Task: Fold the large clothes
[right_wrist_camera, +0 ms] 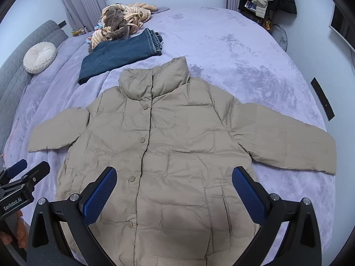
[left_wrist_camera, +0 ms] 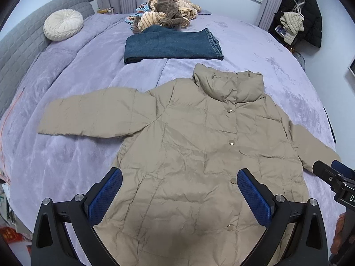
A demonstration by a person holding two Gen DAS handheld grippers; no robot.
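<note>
Lying flat, jacket (left_wrist_camera: 188, 155), collar far, sleeves sideways

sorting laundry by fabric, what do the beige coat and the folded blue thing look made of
Beige quilted puffer coat: likely thin synthetic shell with padding; faint sheen, stitched panels, fine crinkles. Folded blue trousers: likely denim; matte, mottled weave, thick stitched hem.
</note>
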